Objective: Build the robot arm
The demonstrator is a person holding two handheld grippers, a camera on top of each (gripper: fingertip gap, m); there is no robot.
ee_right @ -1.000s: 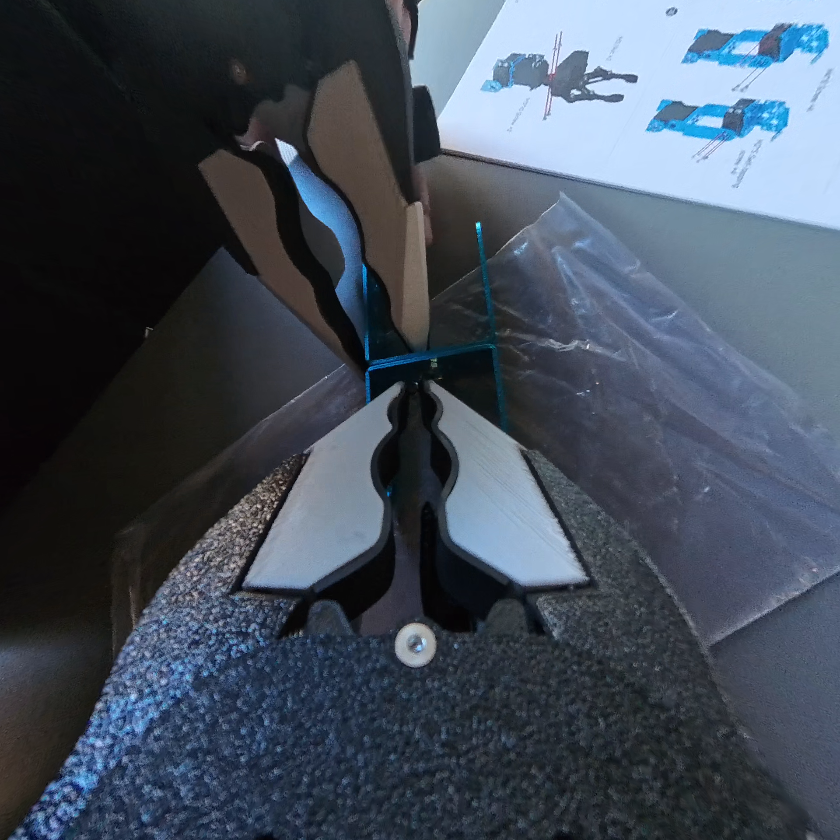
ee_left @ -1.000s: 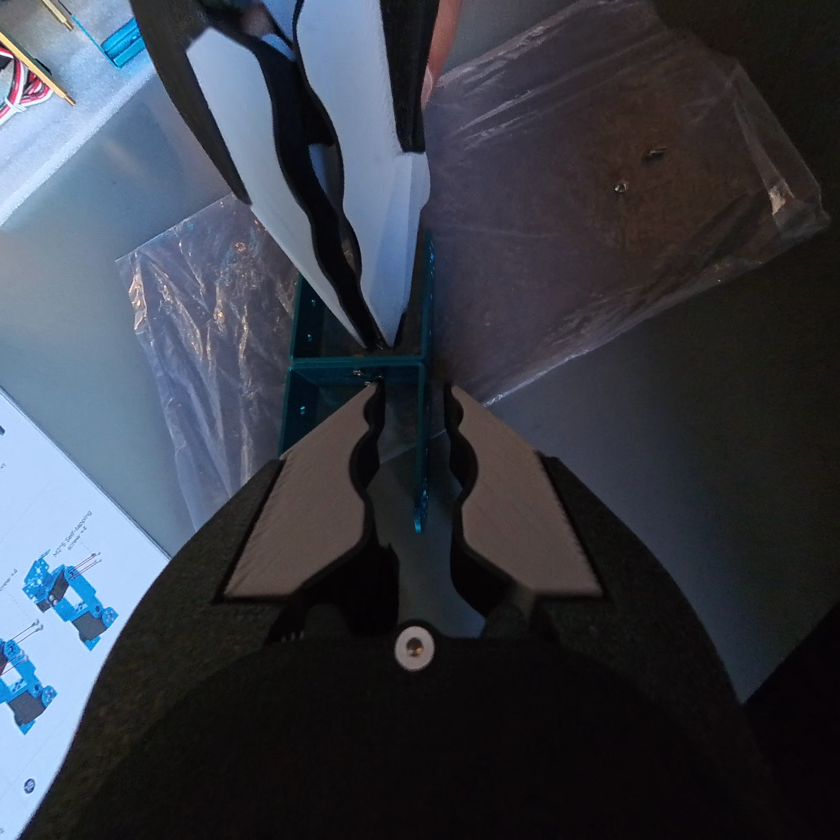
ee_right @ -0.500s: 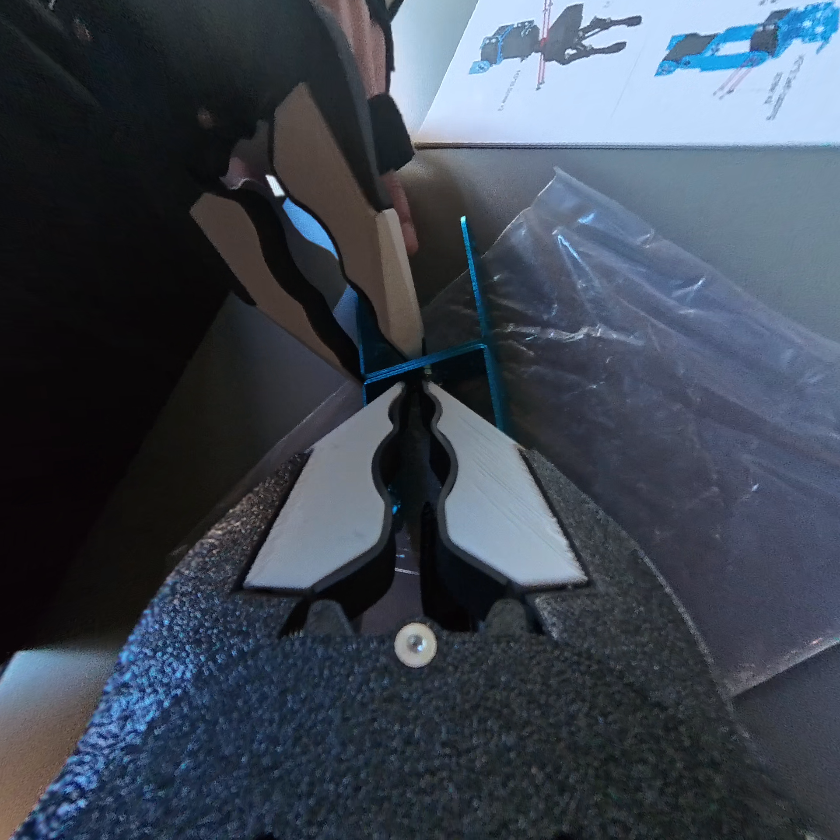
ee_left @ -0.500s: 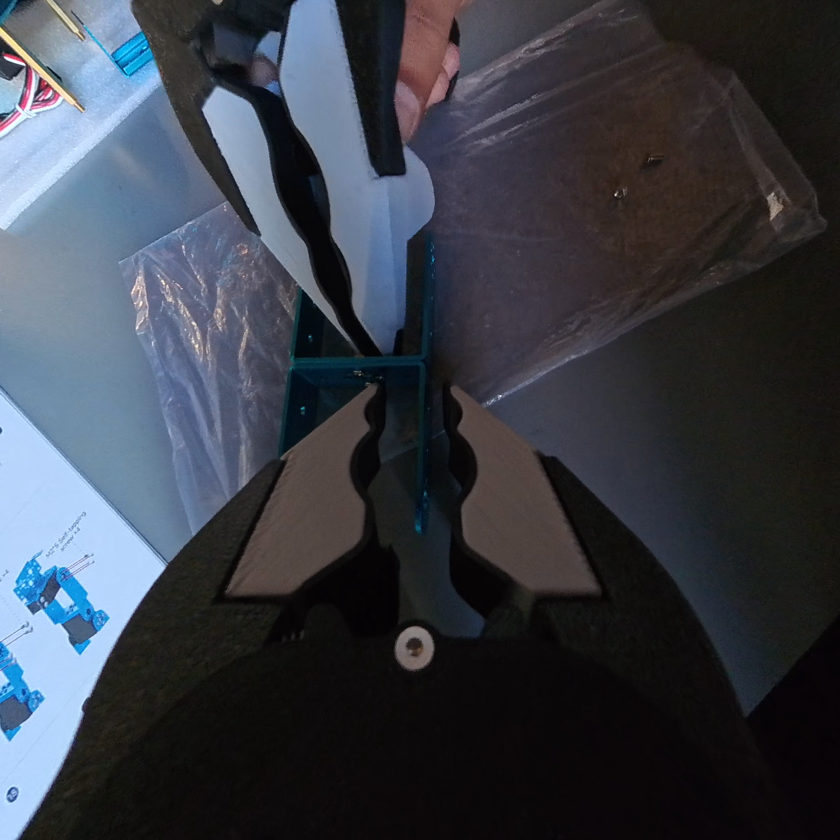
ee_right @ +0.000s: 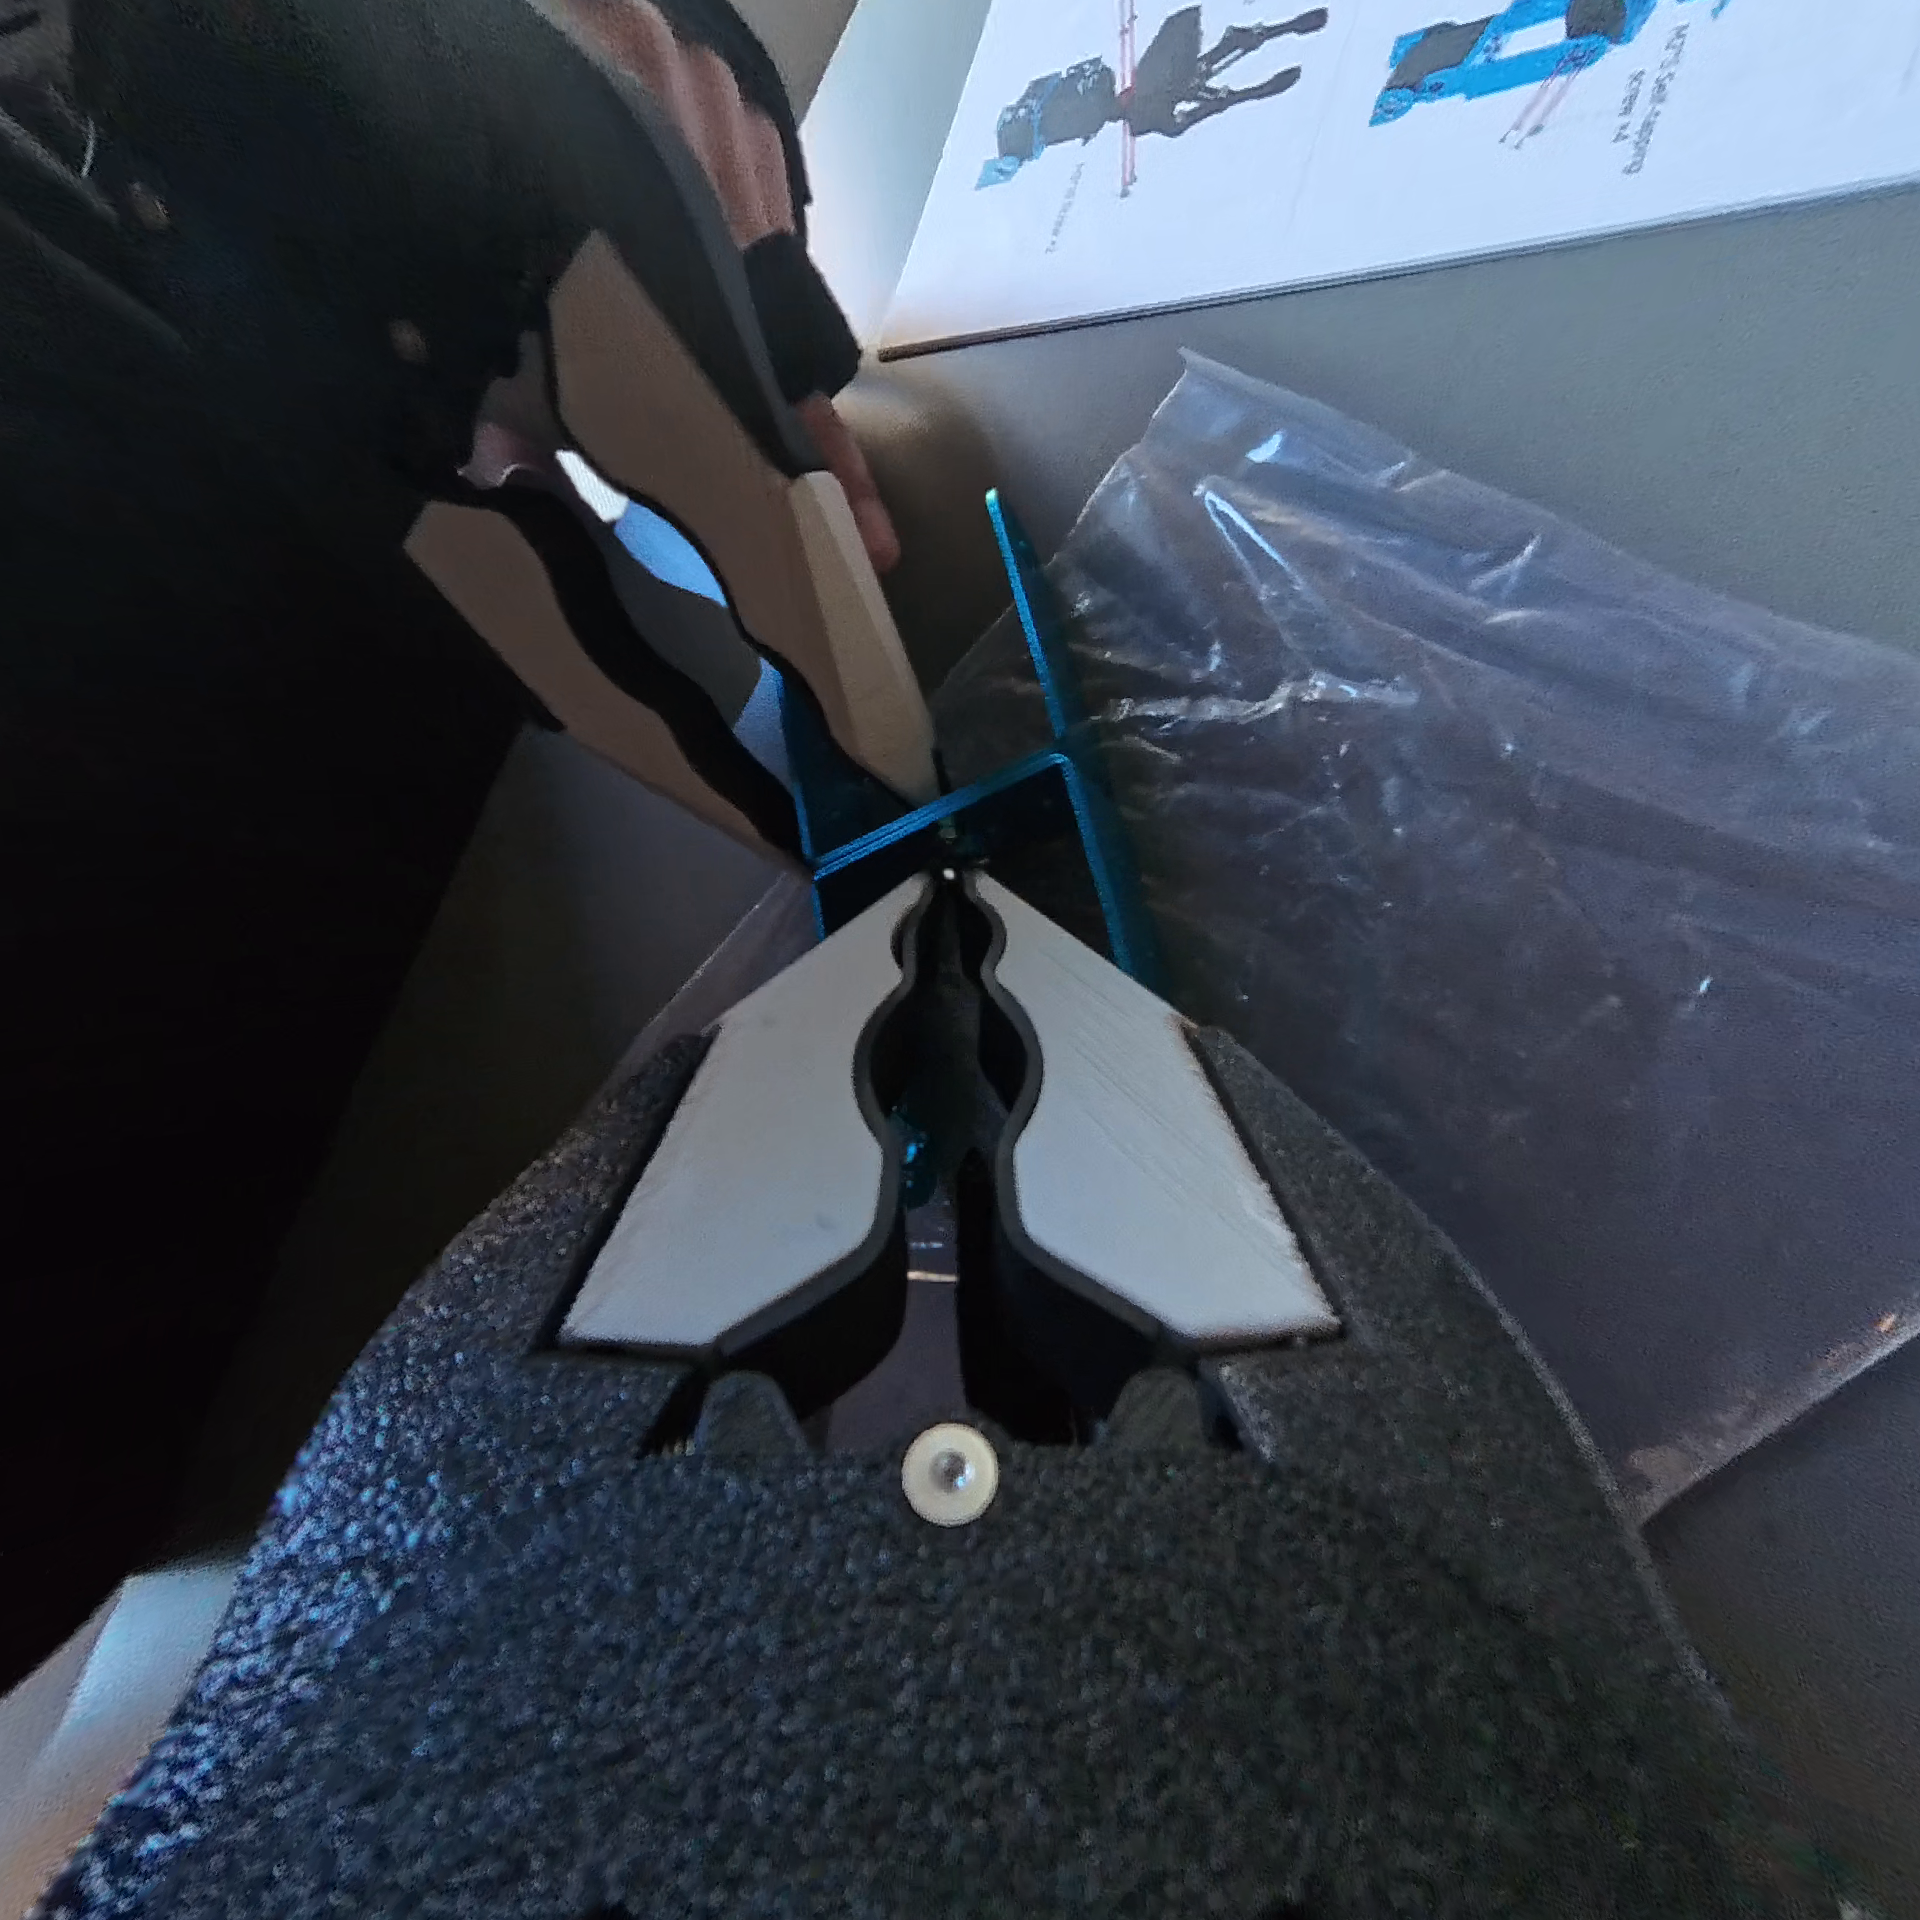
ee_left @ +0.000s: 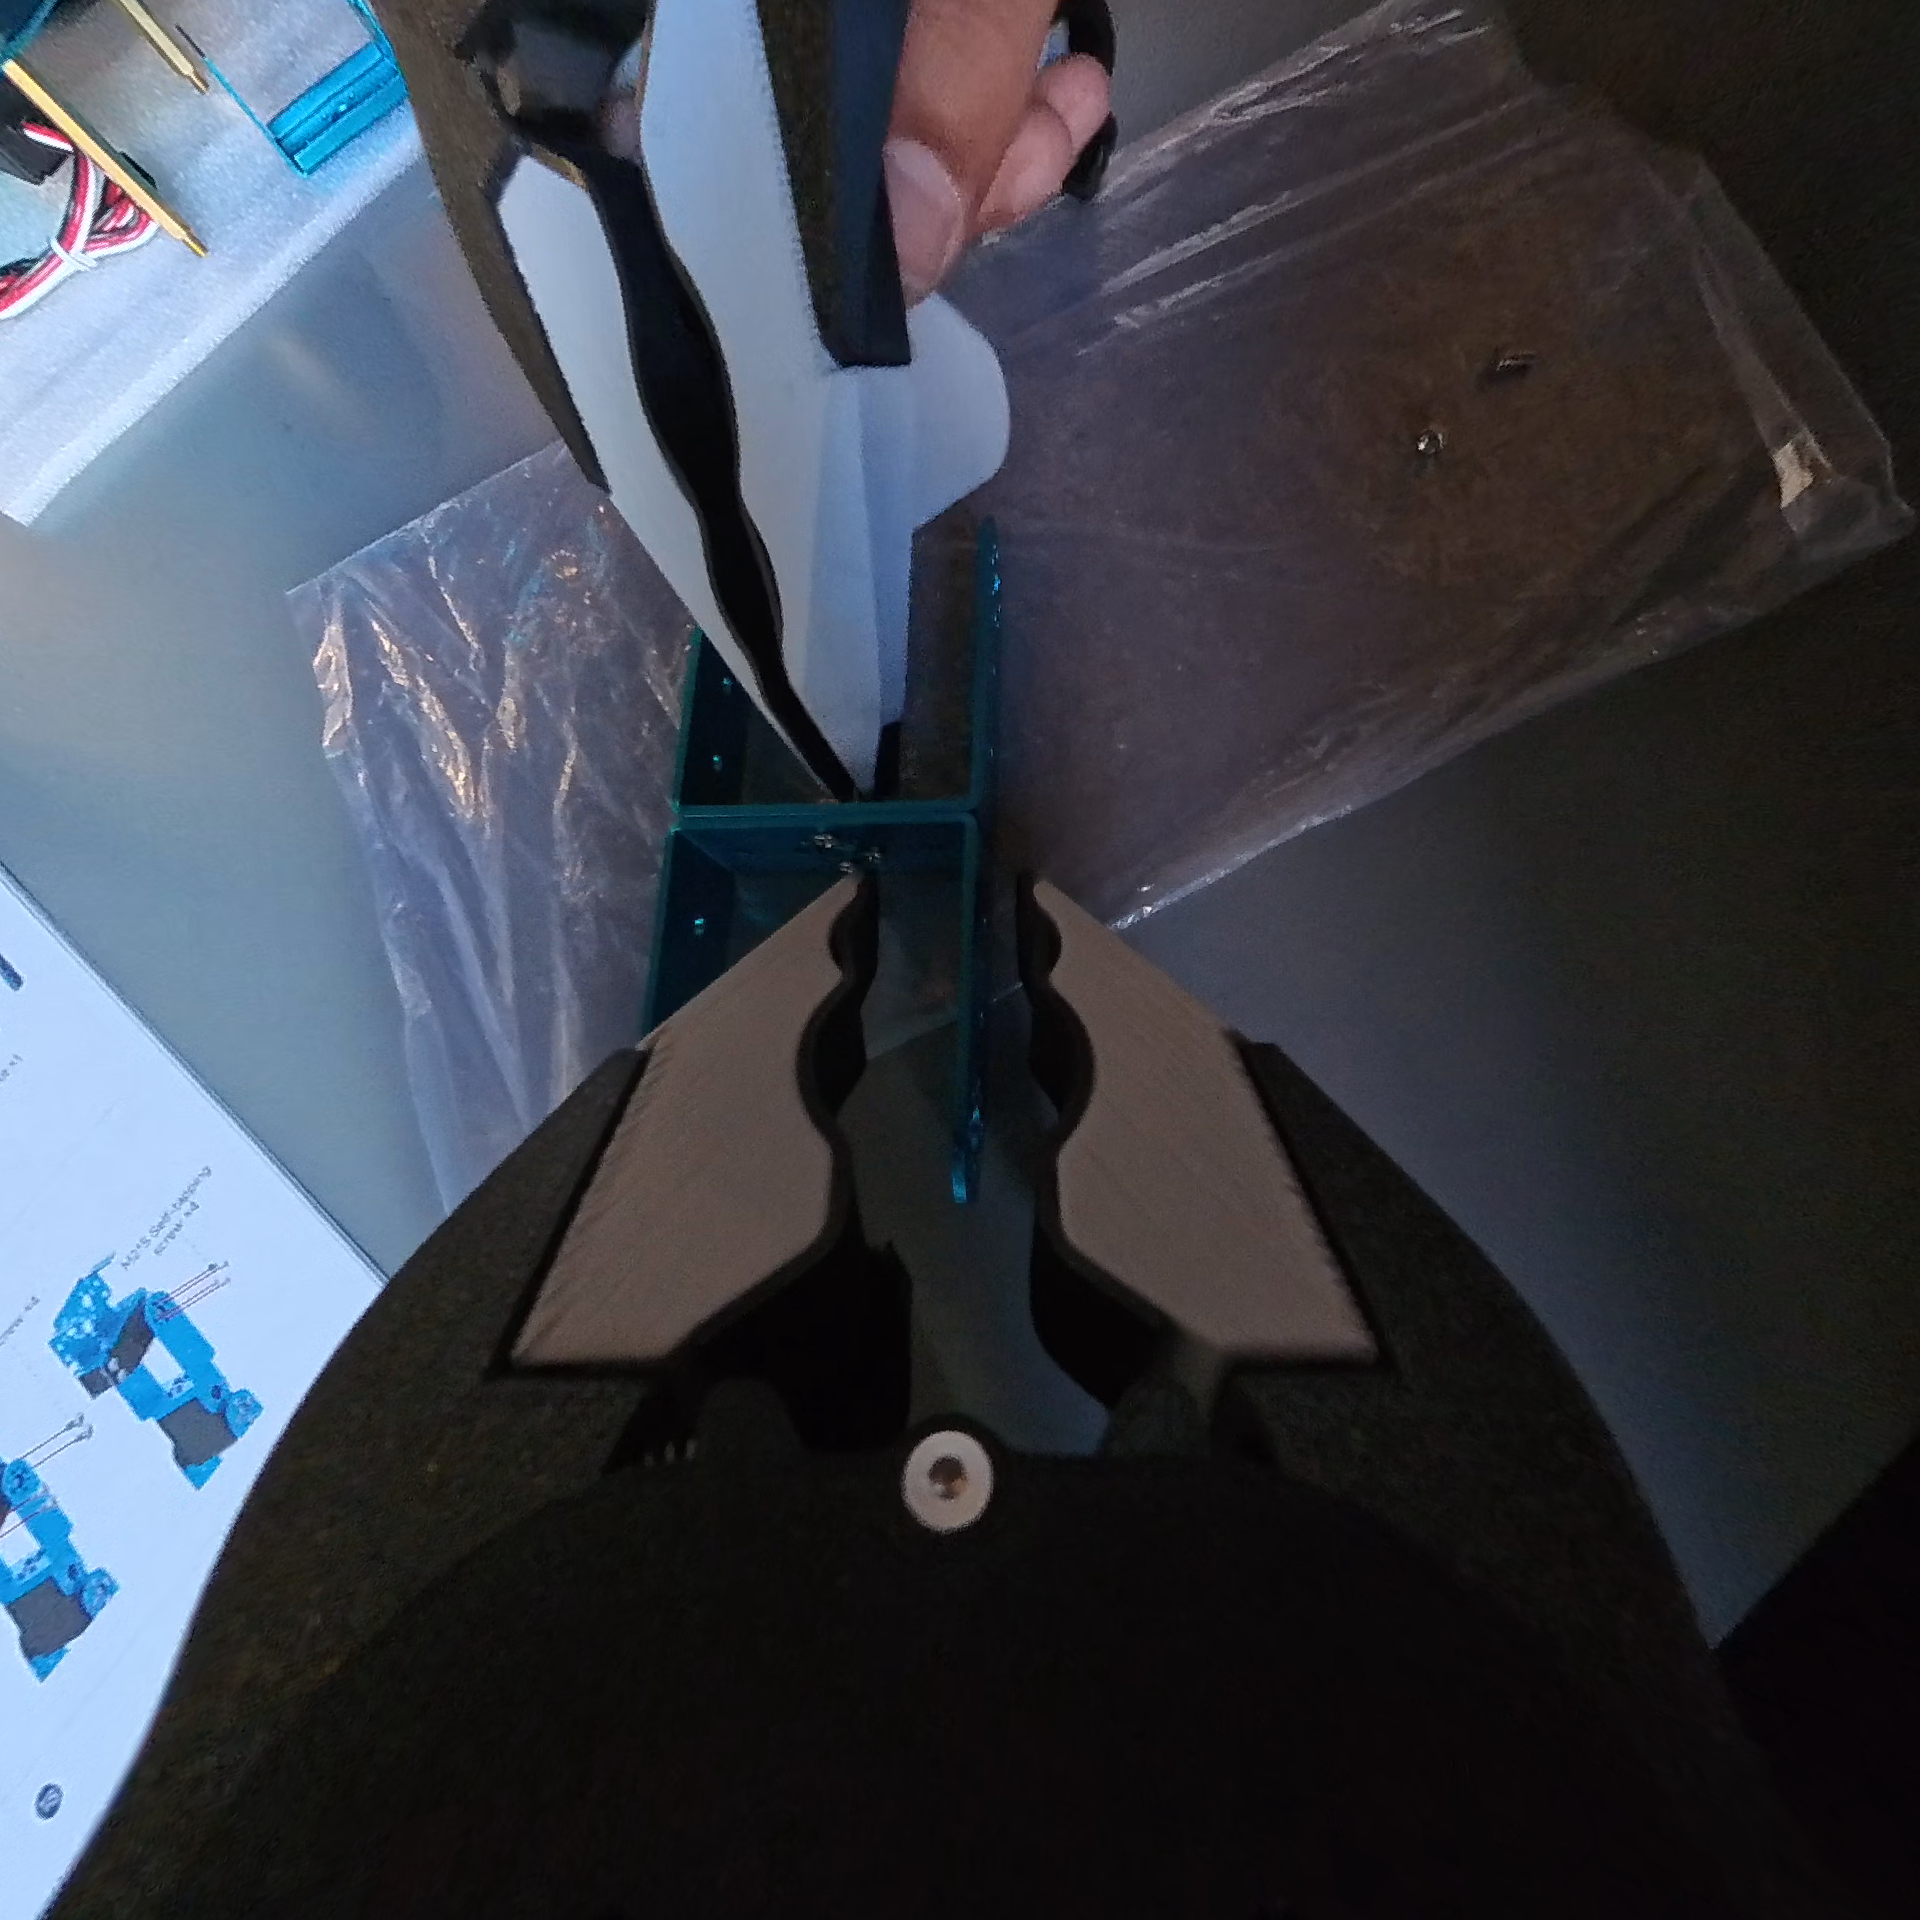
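Note:
Two blue U-shaped metal brackets [ee_left: 821, 831] stand back to back, joined at their bases by small screws [ee_left: 847, 852], on a clear plastic bag. My left gripper [ee_left: 940, 883] is open, and one wall of the near bracket [ee_left: 977, 1039] runs between its fingers without visible contact. My right gripper [ee_left: 857, 779] comes down from above into the far bracket, its tips shut at the base. In the right wrist view the right gripper [ee_right: 951, 881] has its tips together at the screw spot on the brackets [ee_right: 1039, 800]. I cannot tell whether it pinches a screw. The left gripper [ee_right: 862, 816] straddles a wall opposite.
A large clear plastic bag [ee_left: 1351, 520] with two loose screws [ee_left: 1429, 442] lies to the right, and a second bag [ee_left: 468, 727] to the left. A printed instruction sheet [ee_left: 156, 1299] lies at the lower left. A foam tray with a blue part [ee_left: 332, 114] and wires lies at the upper left. Both grippers' tips are close together, under 4 cm apart.
The right gripper has tilted about its tips, so its body and the hand on it swung across the left view. The left gripper and the brackets have stayed put.

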